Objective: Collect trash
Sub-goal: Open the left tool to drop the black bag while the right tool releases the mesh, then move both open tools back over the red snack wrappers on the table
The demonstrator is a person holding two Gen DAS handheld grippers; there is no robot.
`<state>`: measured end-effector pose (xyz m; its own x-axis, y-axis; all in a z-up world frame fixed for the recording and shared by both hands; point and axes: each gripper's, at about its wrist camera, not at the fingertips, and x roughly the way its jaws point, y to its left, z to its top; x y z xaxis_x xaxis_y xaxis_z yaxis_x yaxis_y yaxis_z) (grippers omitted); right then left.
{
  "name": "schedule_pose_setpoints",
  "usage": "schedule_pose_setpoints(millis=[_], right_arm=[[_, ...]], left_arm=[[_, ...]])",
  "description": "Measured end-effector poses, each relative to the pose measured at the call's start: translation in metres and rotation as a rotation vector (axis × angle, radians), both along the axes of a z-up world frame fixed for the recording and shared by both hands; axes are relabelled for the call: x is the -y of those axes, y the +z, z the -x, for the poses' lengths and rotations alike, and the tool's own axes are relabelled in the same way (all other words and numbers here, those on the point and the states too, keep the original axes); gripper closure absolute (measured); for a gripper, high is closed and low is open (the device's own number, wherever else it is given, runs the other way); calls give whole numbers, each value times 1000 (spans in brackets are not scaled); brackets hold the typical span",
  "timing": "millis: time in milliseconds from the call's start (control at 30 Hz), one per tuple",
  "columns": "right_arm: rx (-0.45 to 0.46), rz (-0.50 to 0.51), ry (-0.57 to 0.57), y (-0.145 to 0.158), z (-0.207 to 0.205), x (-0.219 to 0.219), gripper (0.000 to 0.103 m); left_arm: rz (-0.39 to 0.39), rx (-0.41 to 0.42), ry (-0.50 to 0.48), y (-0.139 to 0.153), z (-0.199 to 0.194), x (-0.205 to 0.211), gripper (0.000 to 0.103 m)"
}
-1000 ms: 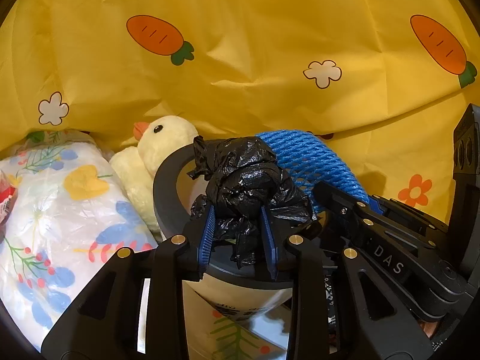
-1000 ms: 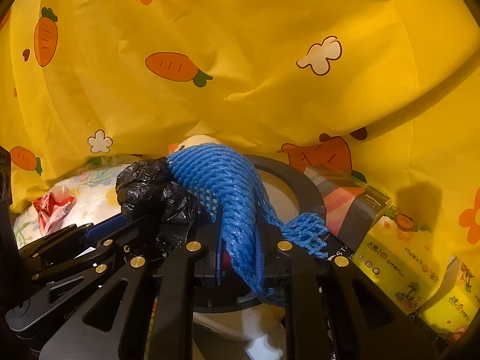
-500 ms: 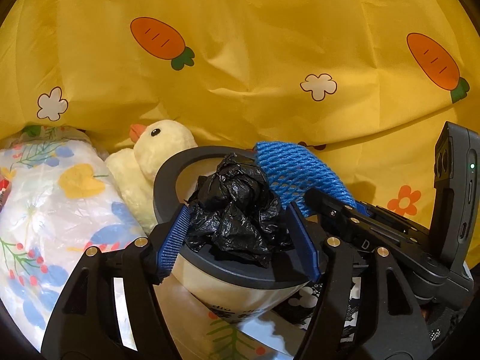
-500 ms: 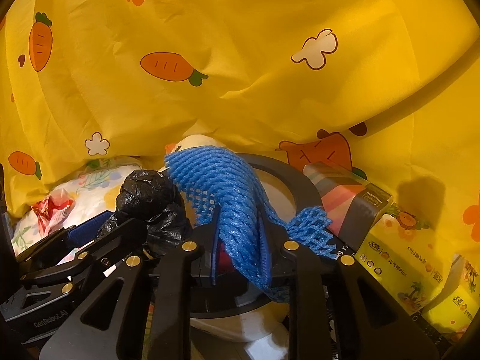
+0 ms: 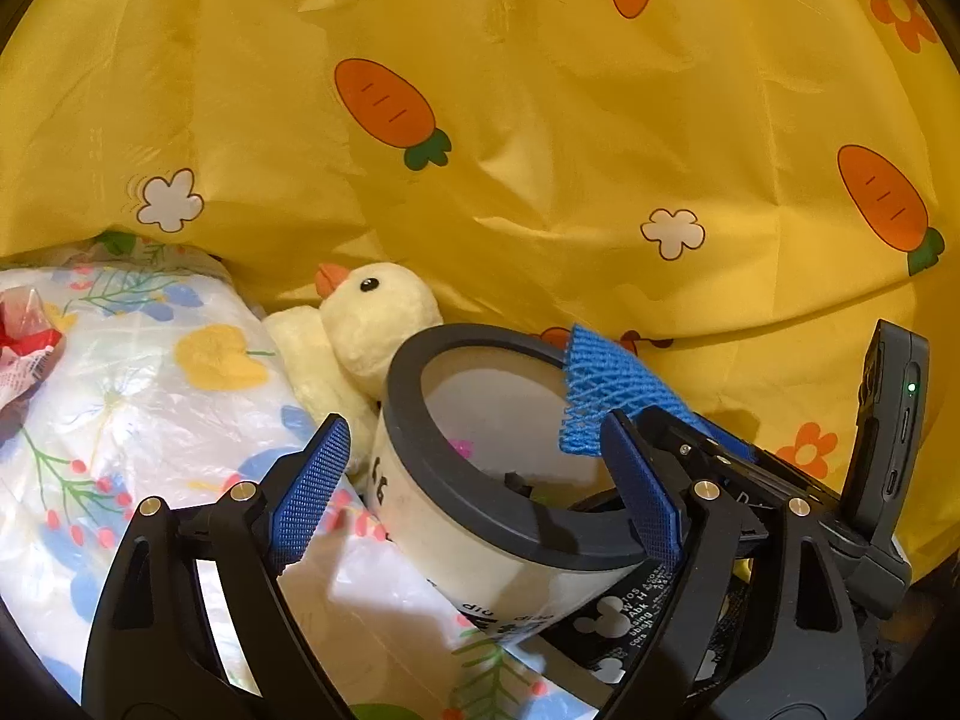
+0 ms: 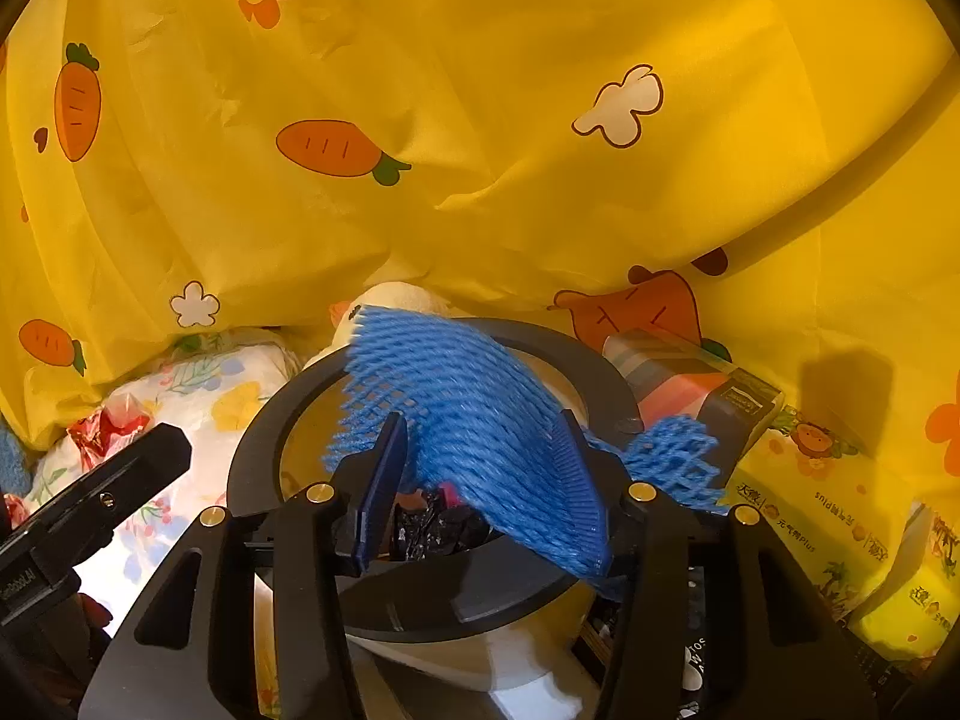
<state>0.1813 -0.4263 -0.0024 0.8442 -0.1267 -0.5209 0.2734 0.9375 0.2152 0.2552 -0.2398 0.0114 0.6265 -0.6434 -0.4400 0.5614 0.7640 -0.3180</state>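
A round bin with a black rim [image 5: 408,396] and a white body stands in front of both grippers. My left gripper [image 5: 474,480] is open, its jaws still opening, with nothing between them. A crumpled black bag [image 6: 438,525] lies inside the bin [image 6: 258,456]; only a dark bit of the bag [image 5: 519,483] shows in the left wrist view. The blue foam net [image 6: 456,384] hangs over the bin's mouth between the opening jaws of my right gripper [image 6: 480,480]. It rests on the right finger, and the left pad is clear of it. The net [image 5: 606,402] reaches the bin's right rim.
A yellow plush duck [image 5: 372,318] leans behind the bin. A floral plastic bag [image 5: 150,390] with a red wrapper [image 5: 24,336] on it lies to the left. A striped box [image 6: 678,378] and yellow cartons [image 6: 810,492] lie to the right. Yellow carrot-print cloth [image 6: 480,120] rises behind.
My left jaws spread wide and the black bag dropped from them into the bin; that gripper drew back. My right jaws parted and the net came loose between them.
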Motion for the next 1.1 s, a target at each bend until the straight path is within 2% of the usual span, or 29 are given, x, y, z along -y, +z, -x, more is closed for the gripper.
schedule_pose_setpoints(millis=[167, 300, 367, 467, 667, 833, 1100], right_arm=[[11, -2, 1, 4, 0, -6, 43], [22, 11, -6, 8, 4, -13, 35], [38, 21, -18, 10, 8, -17, 25], [66, 28, -34, 15, 14, -19, 17], [87, 67, -65, 24, 26, -26, 15], [52, 83, -92, 22, 37, -25, 14], [45, 96, -129, 15, 53, -26, 14]], left_arm=[[-3, 10, 57, 6, 6, -17, 16], [-59, 38, 121, 8, 13, -28, 14], [-75, 42, 144, 8, 16, -35, 13], [-76, 30, 161, 8, 21, -47, 11], [-90, 45, 194, 14, 36, -71, 10], [-106, 63, 217, 15, 51, -89, 10], [-114, 55, 279, 13, 69, -129, 10]])
